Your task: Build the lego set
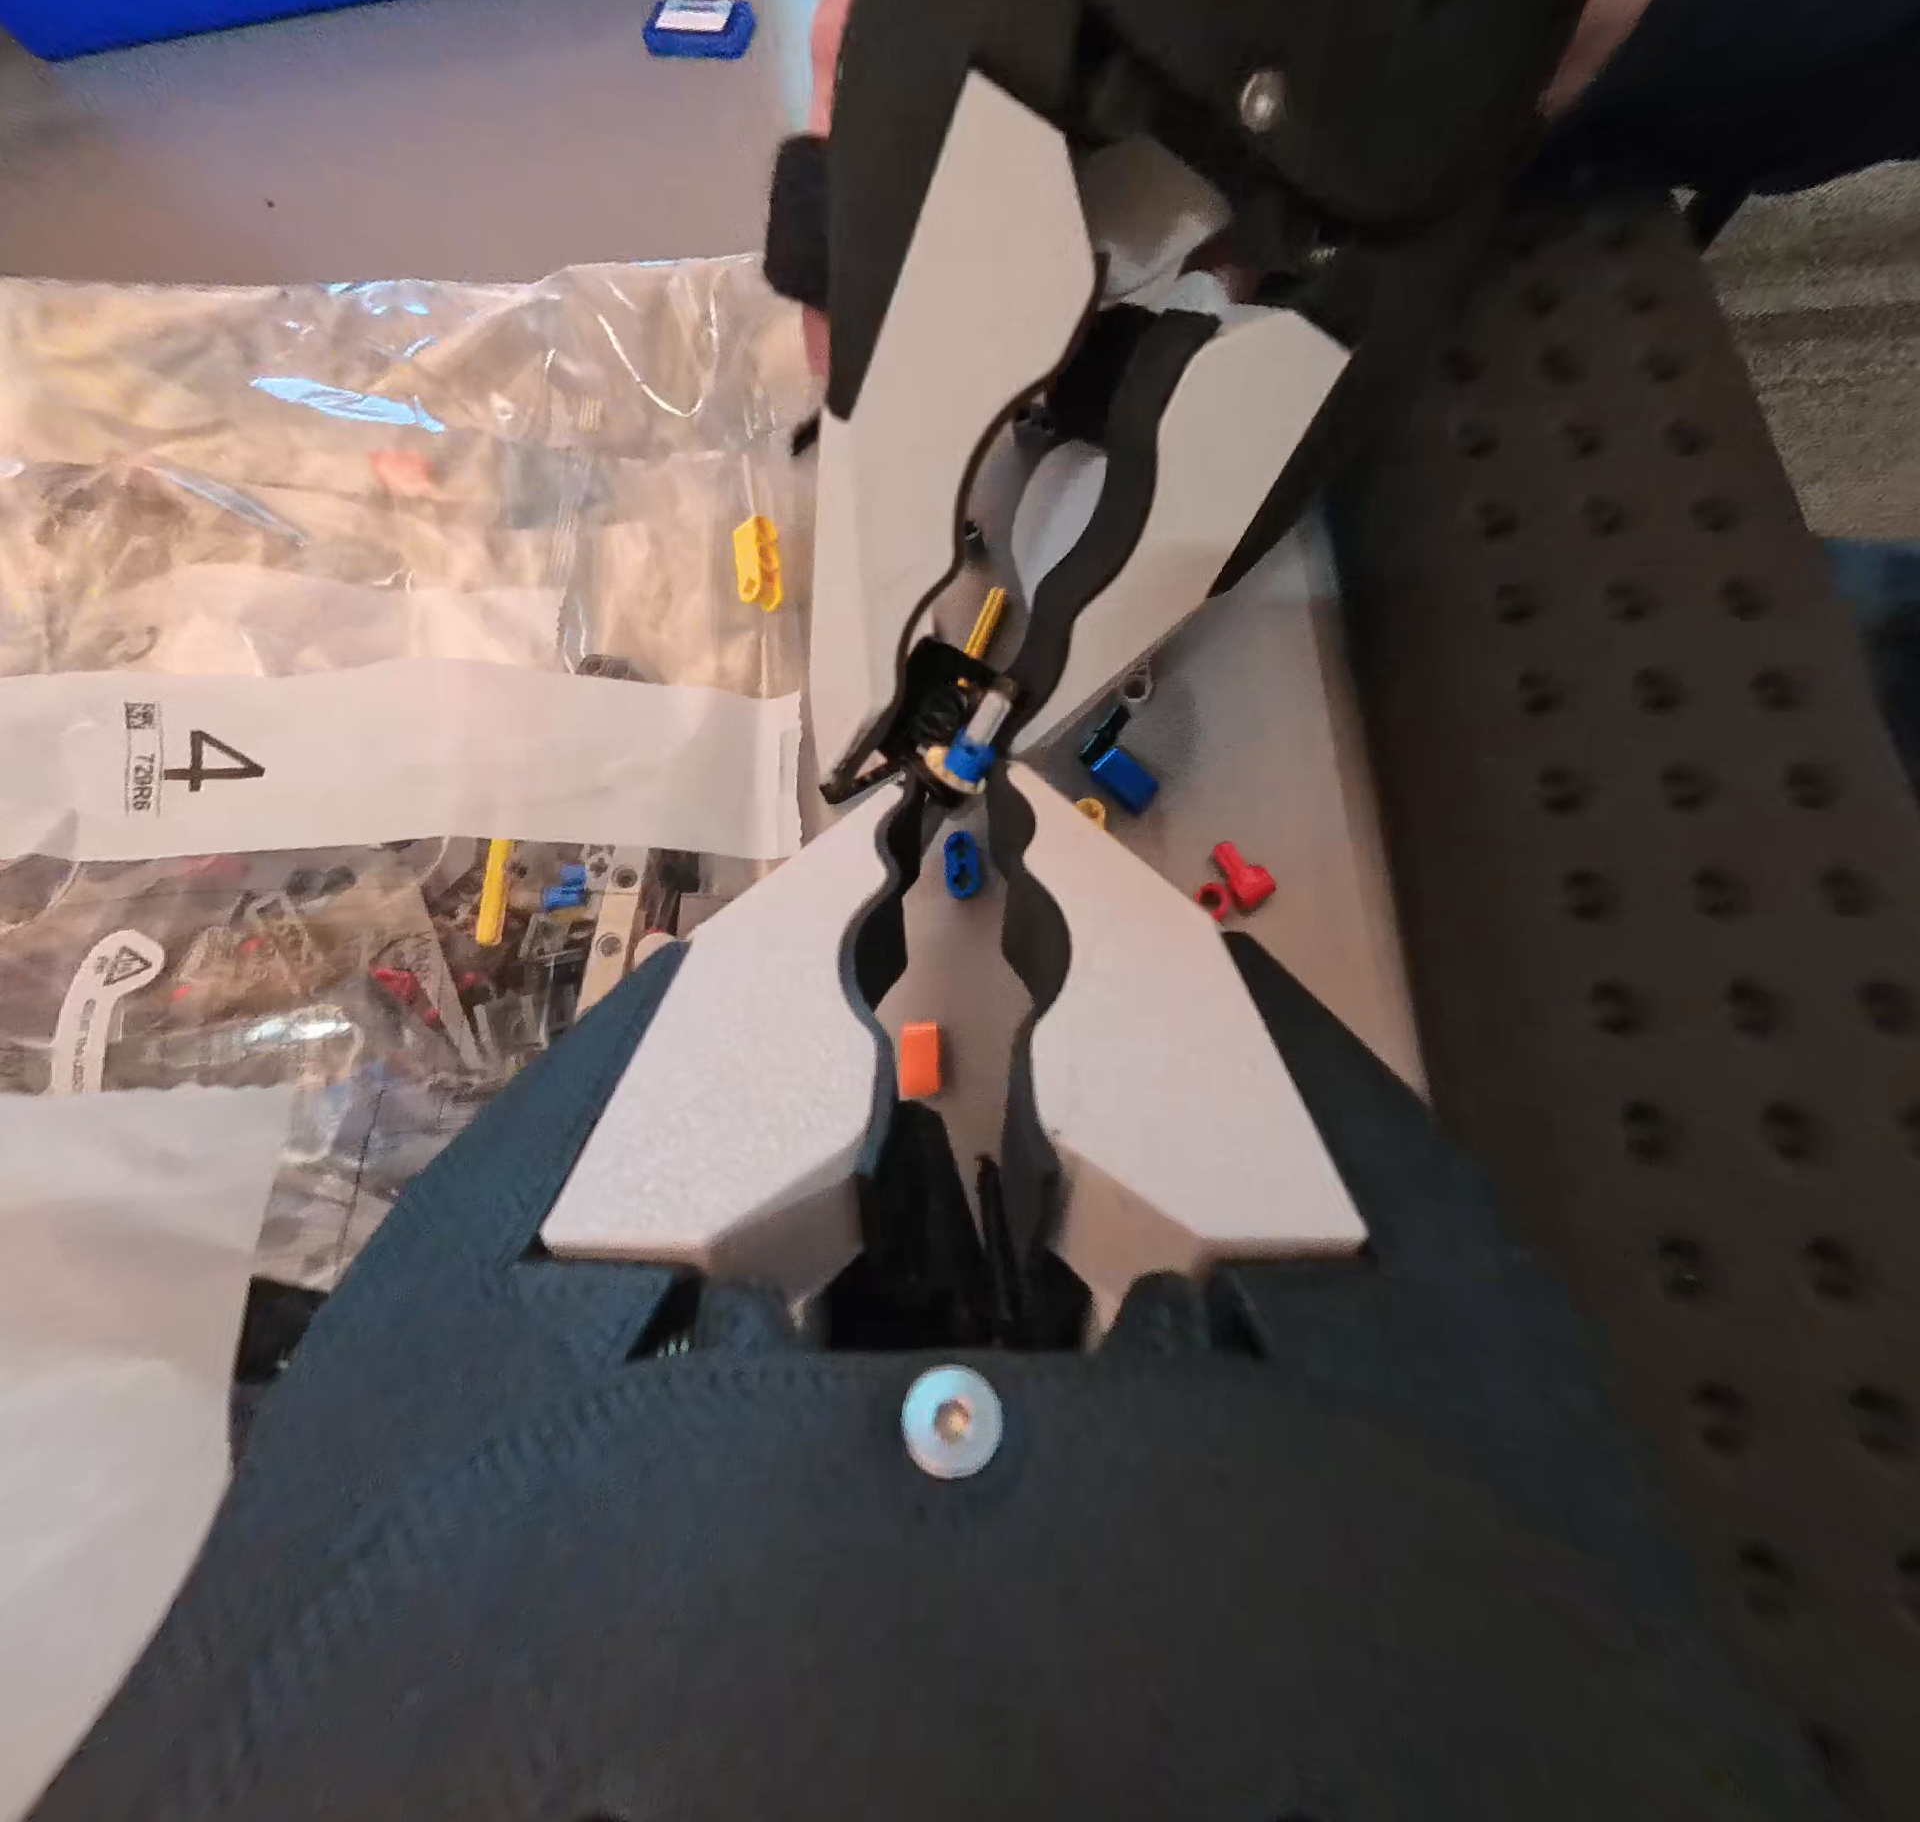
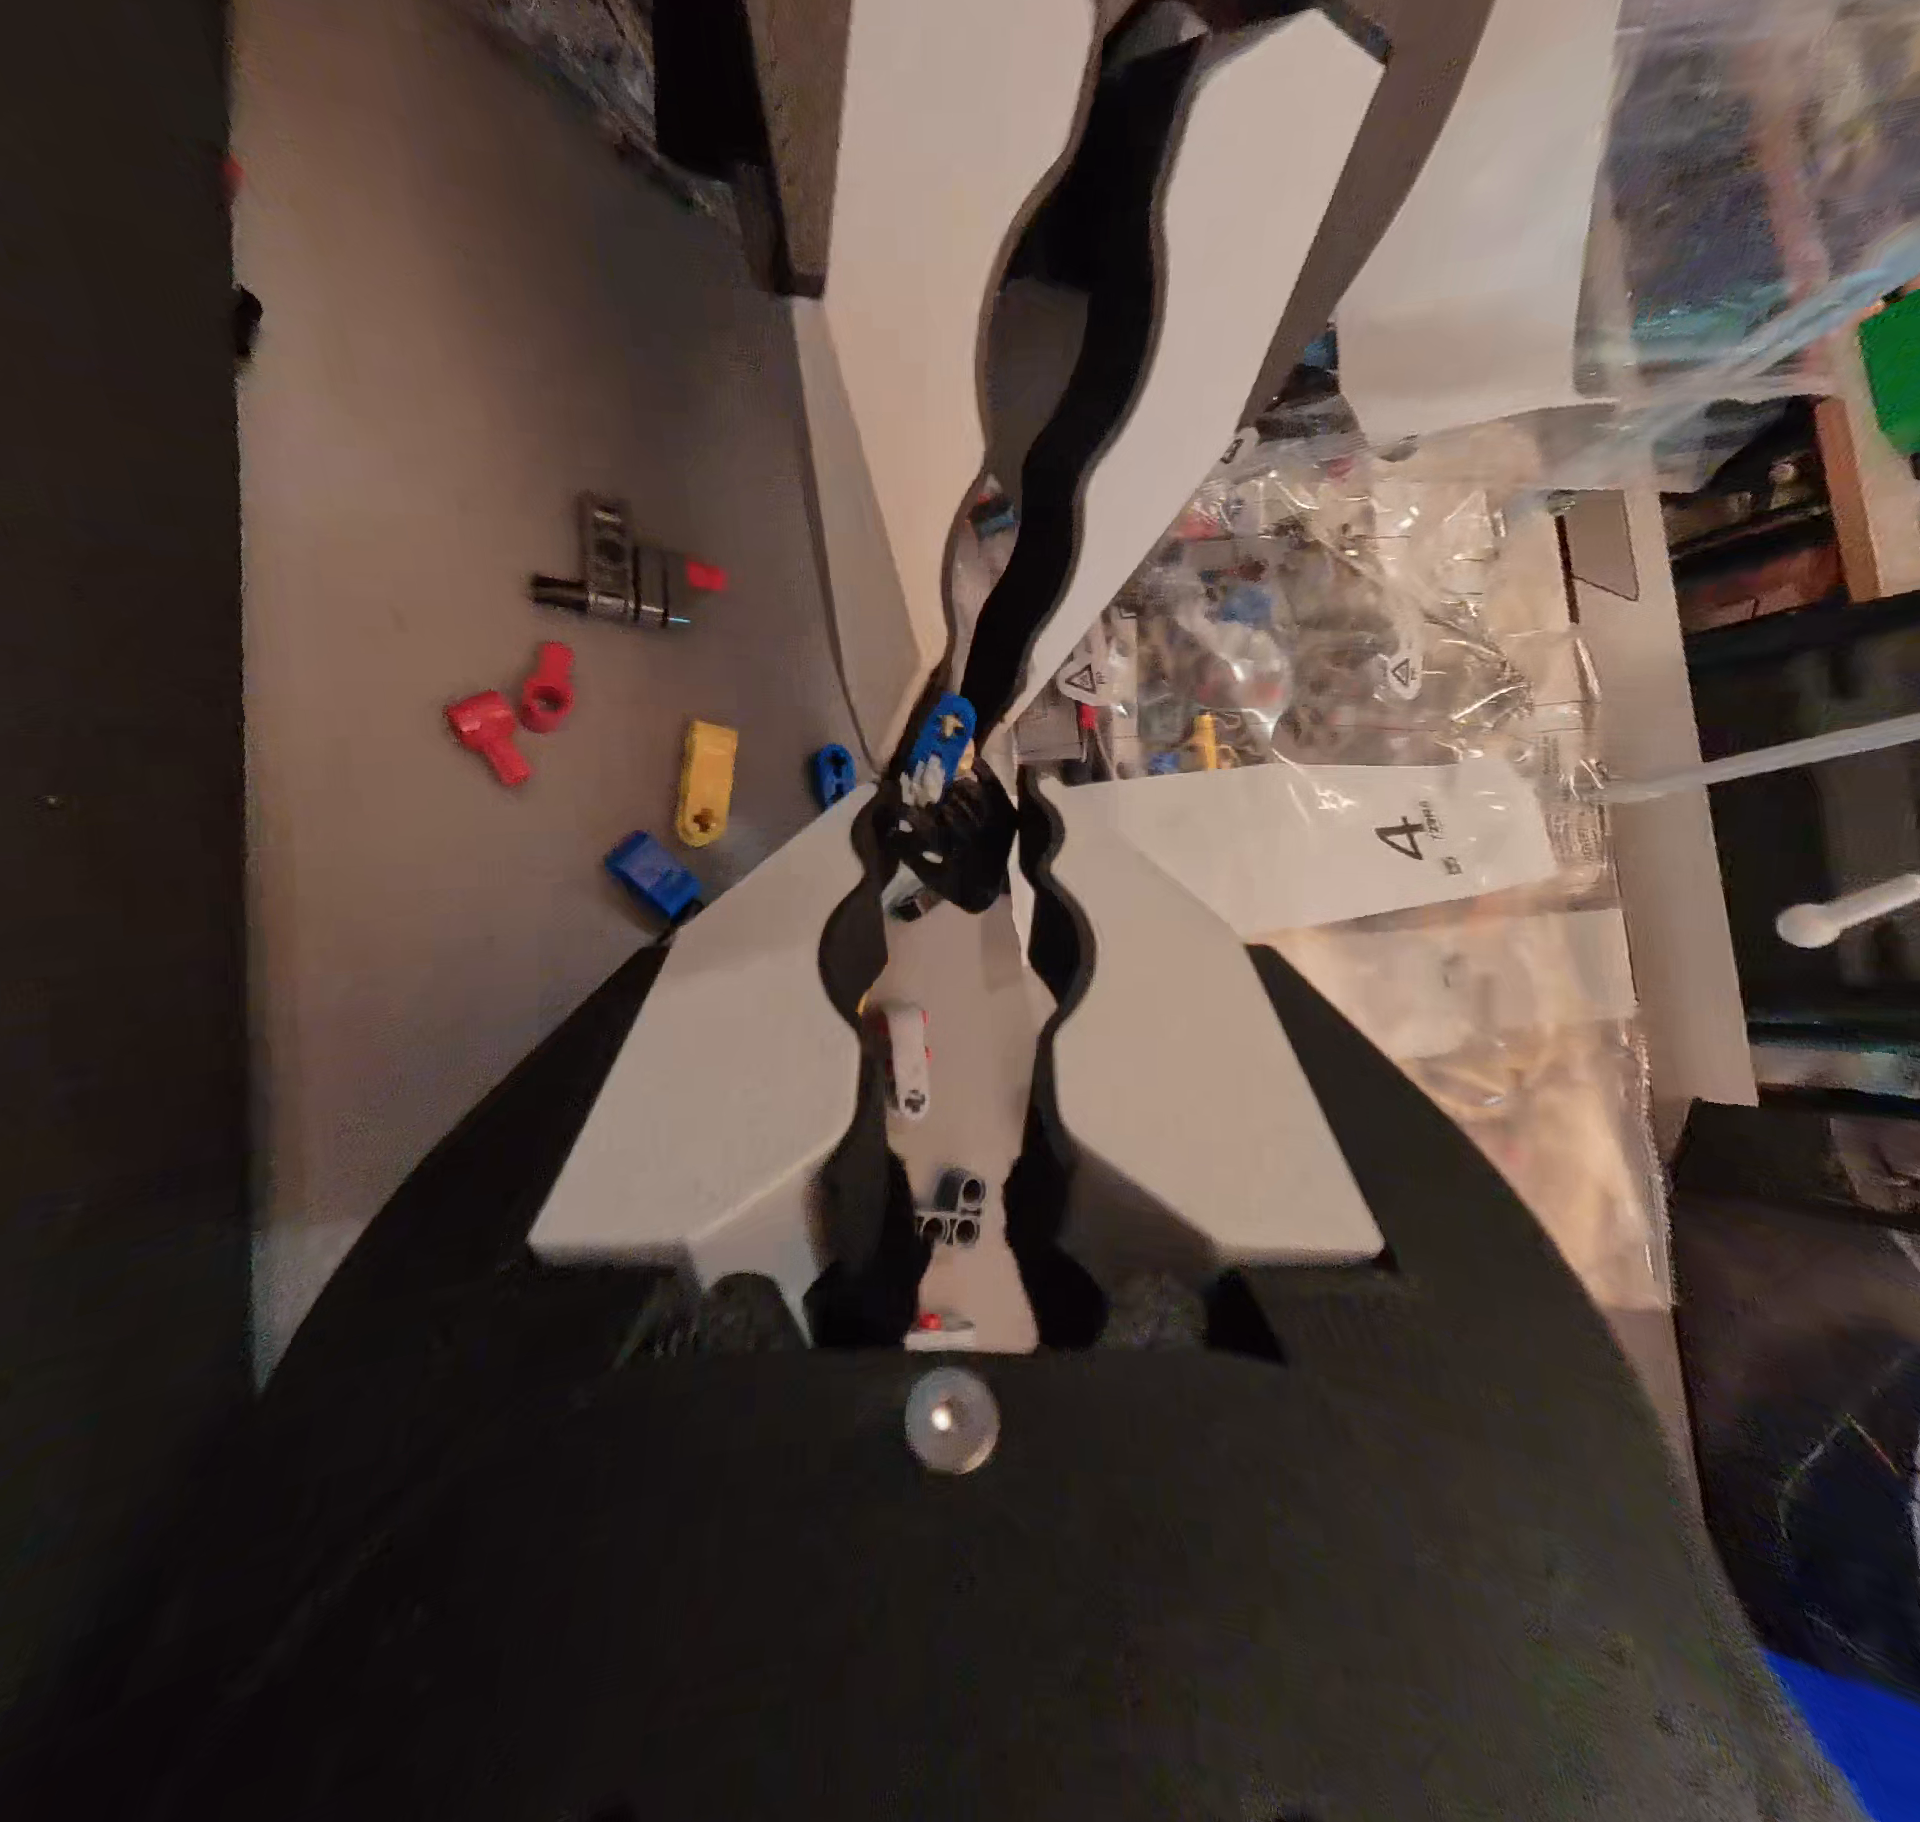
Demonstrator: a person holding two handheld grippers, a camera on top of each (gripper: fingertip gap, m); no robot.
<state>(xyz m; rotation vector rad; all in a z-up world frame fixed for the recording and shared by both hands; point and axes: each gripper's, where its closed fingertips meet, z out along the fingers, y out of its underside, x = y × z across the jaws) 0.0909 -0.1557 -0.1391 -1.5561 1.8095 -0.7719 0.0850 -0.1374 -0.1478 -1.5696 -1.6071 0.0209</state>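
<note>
Left wrist view: camera mounted behind the left gripper [image 1: 951,785], looking steeply down along its fingers, close to the grey tabletop [image 1: 1247,712]. Right wrist view: camera behind the right gripper [image 2: 940,816], facing the opposite way, equally near. Both share the meeting fingertips, the red L-shaped bricks [image 1: 1242,879] [image 2: 488,723] and the clear numbered parts bag [image 1: 395,764] [image 2: 1392,837].
</note>
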